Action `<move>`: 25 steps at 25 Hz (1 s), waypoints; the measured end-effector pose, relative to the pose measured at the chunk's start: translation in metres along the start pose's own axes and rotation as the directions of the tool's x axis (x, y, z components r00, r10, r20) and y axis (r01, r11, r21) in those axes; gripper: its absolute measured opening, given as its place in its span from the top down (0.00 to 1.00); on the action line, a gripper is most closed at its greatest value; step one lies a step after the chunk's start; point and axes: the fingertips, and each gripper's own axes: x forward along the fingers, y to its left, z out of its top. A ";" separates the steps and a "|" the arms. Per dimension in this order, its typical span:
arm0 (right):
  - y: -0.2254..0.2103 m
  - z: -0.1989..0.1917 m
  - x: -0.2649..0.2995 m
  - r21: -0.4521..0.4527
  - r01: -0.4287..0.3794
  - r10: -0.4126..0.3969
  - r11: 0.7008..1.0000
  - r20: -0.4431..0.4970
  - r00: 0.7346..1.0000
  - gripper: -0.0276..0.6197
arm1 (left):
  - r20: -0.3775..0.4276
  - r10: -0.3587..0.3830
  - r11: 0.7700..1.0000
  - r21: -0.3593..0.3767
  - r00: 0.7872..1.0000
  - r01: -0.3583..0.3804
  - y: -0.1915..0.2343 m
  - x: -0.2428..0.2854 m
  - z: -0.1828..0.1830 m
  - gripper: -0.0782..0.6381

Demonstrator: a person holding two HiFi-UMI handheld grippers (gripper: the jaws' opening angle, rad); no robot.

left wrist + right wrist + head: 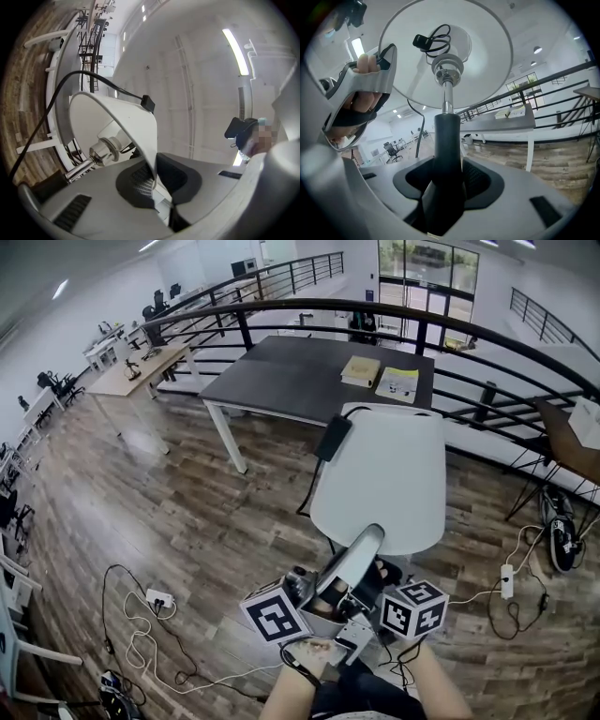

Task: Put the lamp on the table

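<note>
Lamp (pixel 380 474): table lamp carried in the air above the wood floor (pixel 187 512), short of the near edge of the table (pixel 281 381) toward its right corner; not touching it.
Shade (pixel 136 126): white, wide, thin-walled, smooth inside.
Socket (pixel 447 68): chrome collar at the centre of the shade, on a slim chrome rod (pixel 447 101).
Stem sleeve (pixel 447 140): black, round, thicker than the rod.
Cord (pixel 314 479): black, hanging from the shade with a black block (pixel 333 438) along it; a coiled length lies inside the shade.
Left gripper (pixel 154 180): jaws pressed together, pinching the rim of the shade.
Right gripper (pixel 447 164): jaws clamped on the black stem sleeve.
Table: dark grey top, white legs.
Book (pixel 360 370): near the far right corner of the table, a yellow-printed booklet (pixel 398 382) just beside it.
</note>
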 end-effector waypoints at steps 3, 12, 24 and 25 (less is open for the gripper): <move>-0.017 0.008 0.005 -0.003 -0.007 0.007 1.000 -0.001 1.000 0.64 | 0.005 0.000 1.000 0.008 1.000 0.000 0.012 0.015 0.000 0.87; -0.041 0.023 0.023 0.005 -0.030 0.030 1.000 -0.003 1.000 0.64 | 0.009 0.012 1.000 0.022 1.000 -0.012 0.035 0.041 0.009 0.87; -0.058 0.035 0.045 0.005 -0.034 0.034 0.999 -0.002 0.999 0.64 | 0.013 0.015 0.999 0.029 1.000 -0.015 0.058 0.054 0.024 0.87; -0.059 0.036 0.048 0.003 -0.033 0.033 0.999 -0.002 0.999 0.64 | 0.013 0.014 1.000 0.028 1.000 -0.014 0.060 0.055 0.027 0.87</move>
